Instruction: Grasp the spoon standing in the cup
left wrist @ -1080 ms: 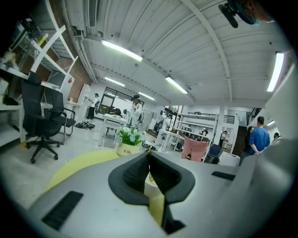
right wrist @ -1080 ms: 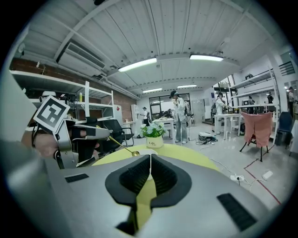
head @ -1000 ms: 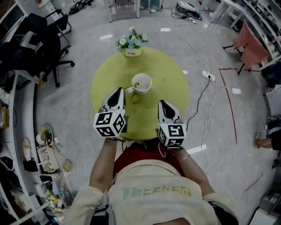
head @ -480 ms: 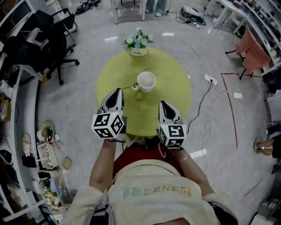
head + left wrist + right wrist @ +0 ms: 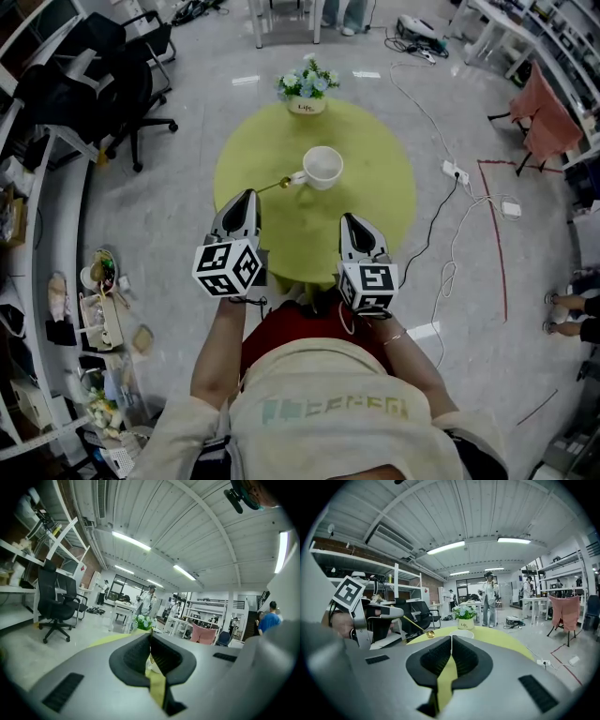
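A white cup (image 5: 322,167) stands near the middle of the round green table (image 5: 375,197). The golden spoon (image 5: 275,185) is out of the cup and hangs to its left, above the table. My left gripper (image 5: 249,195) is shut on the end of the spoon's handle. In the right gripper view the spoon (image 5: 423,628) slants down from the left gripper (image 5: 382,612), bowl end lowest, just left of the cup (image 5: 461,633). The right gripper (image 5: 347,217) hovers over the table's near edge, shut (image 5: 451,639) with nothing in it.
A pot of flowers (image 5: 307,92) sits at the table's far edge. Black office chairs (image 5: 103,84) and cluttered shelves (image 5: 94,309) fill the left side. Cables and a power strip (image 5: 453,169) lie on the floor to the right. People (image 5: 490,597) stand far behind.
The spoon stood in the cup one second ago; now it is out, held by the left gripper. Cup and table sit farther from both grippers in the head view.
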`<state>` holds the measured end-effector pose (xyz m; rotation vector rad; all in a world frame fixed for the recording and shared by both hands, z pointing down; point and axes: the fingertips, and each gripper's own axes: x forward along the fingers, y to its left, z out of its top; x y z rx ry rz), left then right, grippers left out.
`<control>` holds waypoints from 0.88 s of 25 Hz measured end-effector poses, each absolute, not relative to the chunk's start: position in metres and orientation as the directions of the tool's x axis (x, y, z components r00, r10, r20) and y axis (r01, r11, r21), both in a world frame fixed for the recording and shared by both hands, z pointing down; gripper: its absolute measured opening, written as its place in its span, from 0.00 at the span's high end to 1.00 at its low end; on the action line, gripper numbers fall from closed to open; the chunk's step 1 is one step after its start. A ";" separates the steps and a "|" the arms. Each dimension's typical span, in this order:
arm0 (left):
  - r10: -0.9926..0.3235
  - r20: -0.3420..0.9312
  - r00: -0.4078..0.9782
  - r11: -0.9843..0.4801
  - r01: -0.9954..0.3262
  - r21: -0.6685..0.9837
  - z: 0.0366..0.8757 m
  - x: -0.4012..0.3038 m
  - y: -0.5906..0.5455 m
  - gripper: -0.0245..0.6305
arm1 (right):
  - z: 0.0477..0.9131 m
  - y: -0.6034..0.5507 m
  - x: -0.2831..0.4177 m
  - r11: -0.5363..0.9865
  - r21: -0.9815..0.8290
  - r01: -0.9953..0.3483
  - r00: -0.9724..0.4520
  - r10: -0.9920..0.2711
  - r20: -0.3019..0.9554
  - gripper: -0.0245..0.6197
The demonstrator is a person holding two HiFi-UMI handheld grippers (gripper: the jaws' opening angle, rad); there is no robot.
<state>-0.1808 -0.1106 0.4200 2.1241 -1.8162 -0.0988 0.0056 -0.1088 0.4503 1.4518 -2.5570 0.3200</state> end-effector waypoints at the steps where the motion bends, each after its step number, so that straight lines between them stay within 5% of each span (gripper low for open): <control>1: -0.970 0.170 0.176 -0.119 -0.945 0.303 0.421 -0.183 -0.108 0.92 | 0.450 -0.107 0.003 0.502 -0.096 -0.859 -0.509 -0.820 0.261 0.90; 22: -0.968 0.234 0.089 -0.014 -0.953 0.303 0.444 -0.214 -0.054 0.92 | 0.459 -0.085 -0.026 0.562 -0.111 -0.820 -0.567 -0.772 0.286 0.90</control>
